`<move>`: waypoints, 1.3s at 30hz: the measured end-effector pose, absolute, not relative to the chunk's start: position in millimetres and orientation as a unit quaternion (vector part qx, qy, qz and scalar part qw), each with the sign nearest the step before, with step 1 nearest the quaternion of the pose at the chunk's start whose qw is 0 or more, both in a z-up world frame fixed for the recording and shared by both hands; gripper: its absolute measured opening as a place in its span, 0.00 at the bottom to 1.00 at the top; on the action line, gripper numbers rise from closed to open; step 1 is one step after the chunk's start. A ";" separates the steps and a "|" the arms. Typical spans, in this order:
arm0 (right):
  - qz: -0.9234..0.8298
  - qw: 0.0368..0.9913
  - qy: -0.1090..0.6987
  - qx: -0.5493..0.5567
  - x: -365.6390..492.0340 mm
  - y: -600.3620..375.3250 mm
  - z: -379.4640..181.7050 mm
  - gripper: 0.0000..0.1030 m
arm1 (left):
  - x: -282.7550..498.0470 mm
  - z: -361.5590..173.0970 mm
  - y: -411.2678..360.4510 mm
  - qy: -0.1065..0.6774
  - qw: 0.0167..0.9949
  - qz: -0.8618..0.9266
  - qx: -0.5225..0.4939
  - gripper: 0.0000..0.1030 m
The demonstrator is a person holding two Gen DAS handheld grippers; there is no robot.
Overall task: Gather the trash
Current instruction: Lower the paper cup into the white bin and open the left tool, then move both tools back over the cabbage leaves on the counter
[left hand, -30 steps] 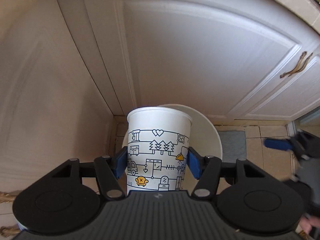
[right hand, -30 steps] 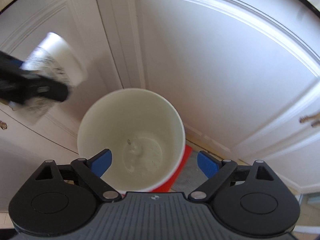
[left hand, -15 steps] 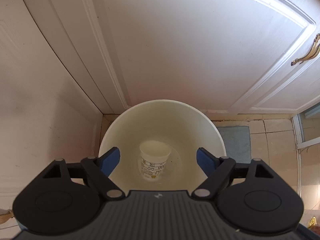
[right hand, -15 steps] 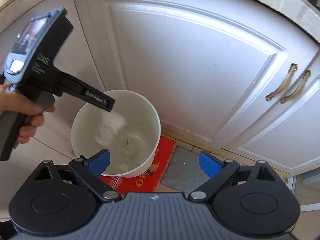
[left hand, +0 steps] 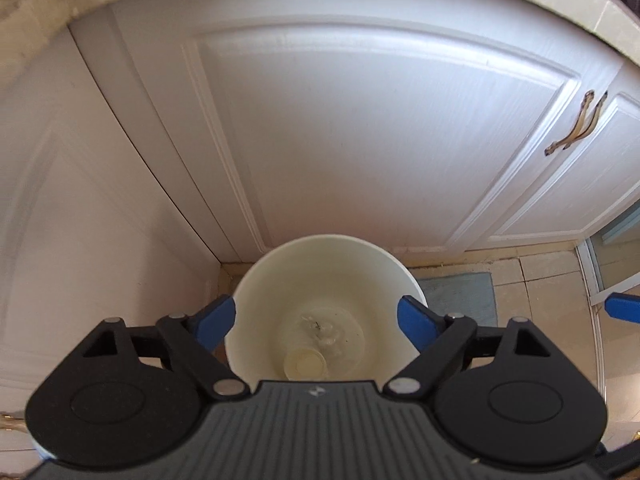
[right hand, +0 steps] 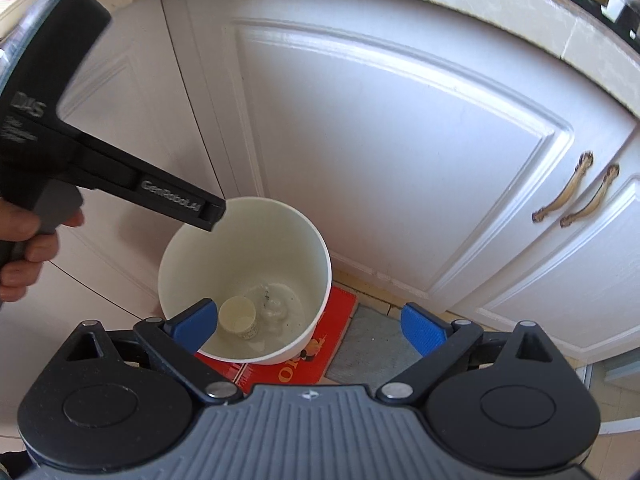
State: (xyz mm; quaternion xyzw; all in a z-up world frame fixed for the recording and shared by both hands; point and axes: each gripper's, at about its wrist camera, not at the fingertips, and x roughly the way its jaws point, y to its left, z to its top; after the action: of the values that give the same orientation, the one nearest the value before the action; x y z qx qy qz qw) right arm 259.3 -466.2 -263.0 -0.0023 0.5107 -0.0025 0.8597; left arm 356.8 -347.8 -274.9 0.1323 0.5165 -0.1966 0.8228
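Observation:
A white trash bin (left hand: 248, 288) stands on the floor in the cabinet corner. A printed paper cup (left hand: 305, 364) lies at its bottom, next to a patch of clear residue. My left gripper (left hand: 316, 318) hovers above the bin's mouth; its jaws are opening and nothing is between the blue pads. In the right wrist view the same cup (right hand: 238, 316) rests inside the bin (right hand: 320, 248), and one black finger of the left gripper (right hand: 176, 200) reaches over the rim, held by a hand (right hand: 24, 248). My right gripper (right hand: 310, 322) is open and empty above the bin's near side.
White cabinet doors (right hand: 400, 160) rise close behind the bin, with bronze handles (right hand: 576, 188) on the right. A red printed mat (right hand: 336, 308) lies under the bin and a grey mat (right hand: 368, 348) beside it. Tiled floor (left hand: 552, 288) extends to the right.
The left gripper held the paper cup above the bin a second ago; its jaws spread and the cup dropped to the bin's bottom. Both grippers have drawn back from the bin.

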 end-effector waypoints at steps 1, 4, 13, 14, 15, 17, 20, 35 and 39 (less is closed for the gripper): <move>-0.002 0.861 0.509 -0.004 258.4 -464.9 -259.6 0.98 | 354.1 -267.8 -345.6 0.512 0.825 -0.198 0.133 0.86; -0.001 0.863 0.504 -0.008 255.9 -462.1 -248.0 0.99 | 345.6 -245.1 -339.6 0.500 0.831 -0.201 0.136 0.86; 0.016 0.883 0.469 -0.017 241.9 -446.7 -193.8 1.00 | 306.8 -163.3 -302.1 0.457 0.852 -0.219 0.131 0.86; 0.020 0.885 0.465 -0.018 240.6 -444.3 -187.1 1.00 | 300.9 -154.0 -296.5 0.453 0.854 -0.220 0.130 0.86; 0.025 0.887 0.462 -0.019 239.4 -441.5 -180.1 1.00 | 295.2 -145.3 -290.2 0.449 0.857 -0.220 0.129 0.86; 0.035 0.891 0.452 -0.026 236.0 -433.7 -165.4 1.00 | 284.4 -129.2 -275.8 0.439 0.863 -0.218 0.127 0.86; 0.055 0.894 0.442 -0.045 234.5 -413.8 -143.9 1.00 | 268.6 -109.6 -251.7 0.425 0.873 -0.201 0.129 0.87; 0.223 0.893 0.378 -0.104 229.5 -277.8 -68.8 1.00 | 196.5 -56.1 -108.4 0.405 0.907 -0.063 0.098 0.88; 0.260 0.885 0.369 -0.115 229.8 -240.0 -61.6 1.00 | 179.7 -53.4 -69.6 0.404 0.911 -0.017 0.080 0.88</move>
State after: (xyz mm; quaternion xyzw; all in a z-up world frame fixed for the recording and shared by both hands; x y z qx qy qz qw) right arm 229.8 -240.0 -61.5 -0.1146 0.3688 0.2603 0.8849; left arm 179.7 -69.6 -53.4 0.0797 0.4042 -0.0173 0.9110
